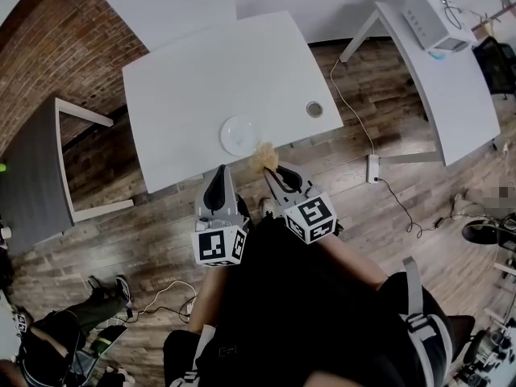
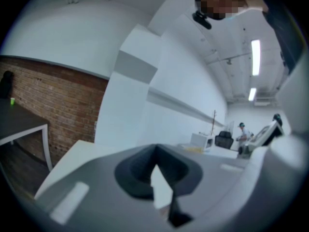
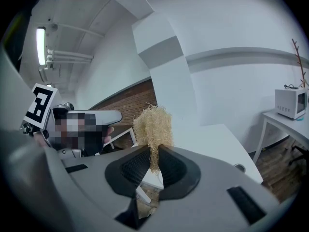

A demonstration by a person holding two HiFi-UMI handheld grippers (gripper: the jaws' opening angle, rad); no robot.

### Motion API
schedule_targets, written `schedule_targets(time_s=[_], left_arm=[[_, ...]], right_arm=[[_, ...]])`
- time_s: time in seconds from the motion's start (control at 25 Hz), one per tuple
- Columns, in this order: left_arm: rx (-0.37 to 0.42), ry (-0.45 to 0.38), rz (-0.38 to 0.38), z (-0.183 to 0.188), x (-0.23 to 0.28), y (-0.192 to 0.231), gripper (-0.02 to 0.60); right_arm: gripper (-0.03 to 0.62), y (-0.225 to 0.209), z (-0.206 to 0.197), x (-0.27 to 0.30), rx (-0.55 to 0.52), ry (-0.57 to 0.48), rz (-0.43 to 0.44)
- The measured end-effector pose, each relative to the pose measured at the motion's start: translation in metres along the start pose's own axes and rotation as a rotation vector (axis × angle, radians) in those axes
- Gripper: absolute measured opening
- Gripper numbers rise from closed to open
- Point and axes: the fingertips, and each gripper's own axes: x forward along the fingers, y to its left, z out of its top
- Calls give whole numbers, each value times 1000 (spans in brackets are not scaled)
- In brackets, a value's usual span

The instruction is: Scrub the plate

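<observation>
White table (image 1: 185, 79) against a brick wall in an open workroom: a person stands at its near edge with a gripper in each hand. The right gripper (image 1: 271, 171) pinches a straw-coloured scrubber (image 3: 153, 124) by its tail, the tuft standing clear above the closed jaws. The plate (image 1: 239, 135) lies flat on the table just ahead of that gripper, the scrubber at its near rim; contact cannot be made out. The left gripper (image 1: 219, 172), jaws pressed together on nothing, is held back beside its partner, the plate ahead and to its right. Scrubbing appears not yet under way, and the plate is unsteadied.
</observation>
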Motion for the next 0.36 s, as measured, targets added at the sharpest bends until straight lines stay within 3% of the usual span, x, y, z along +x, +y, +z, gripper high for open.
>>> schedule_targets(time_s=[0.36], left_arm=[[-3,0,-3,0,-5,-2,3]], right_arm=[[48,4,-3,-4,0,7,4]])
